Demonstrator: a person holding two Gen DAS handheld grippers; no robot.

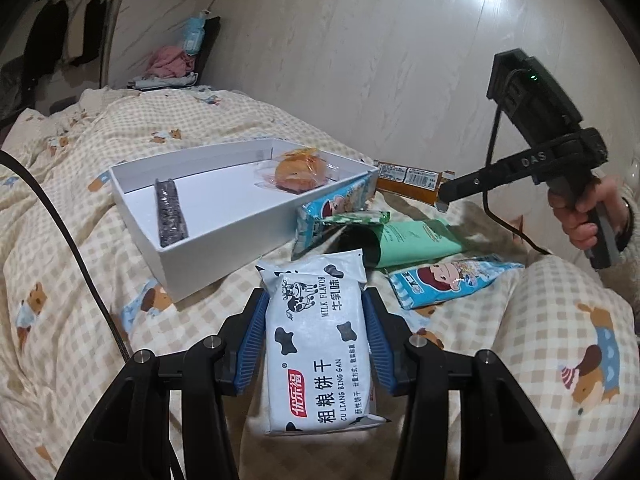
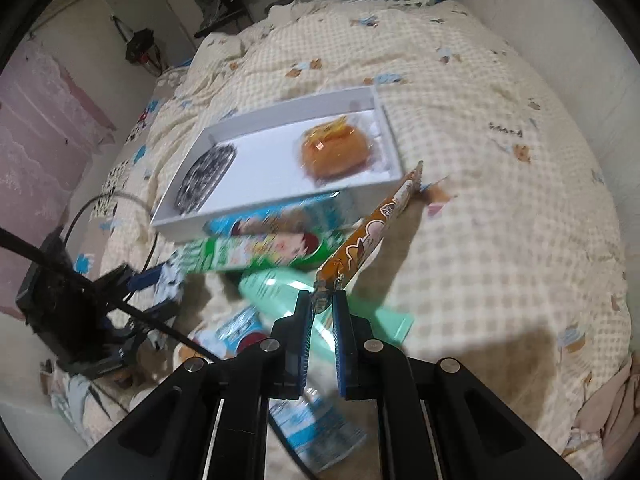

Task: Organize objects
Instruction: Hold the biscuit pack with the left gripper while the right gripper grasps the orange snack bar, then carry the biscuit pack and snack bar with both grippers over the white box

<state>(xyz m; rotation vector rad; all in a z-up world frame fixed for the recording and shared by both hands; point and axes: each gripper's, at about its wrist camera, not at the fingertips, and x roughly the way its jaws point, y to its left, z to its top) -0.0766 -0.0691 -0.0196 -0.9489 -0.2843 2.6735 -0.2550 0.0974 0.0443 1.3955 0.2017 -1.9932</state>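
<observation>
Two tools work over the bed [image 2: 500,208]: the left tool [image 1: 316,316], half open, clamps the white milk biscuit pack [image 1: 316,344] near the white box [image 1: 192,248], and the right tool [image 2: 322,300] is pinched tight on the end of the orange snack packet [image 2: 372,236] beside that box.

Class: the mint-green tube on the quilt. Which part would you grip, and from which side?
Grip the mint-green tube across its flattened crimped tail, from above. That end lies thin, flat and uncovered on the quilt; its capped end is tucked beneath the green packet.
</observation>
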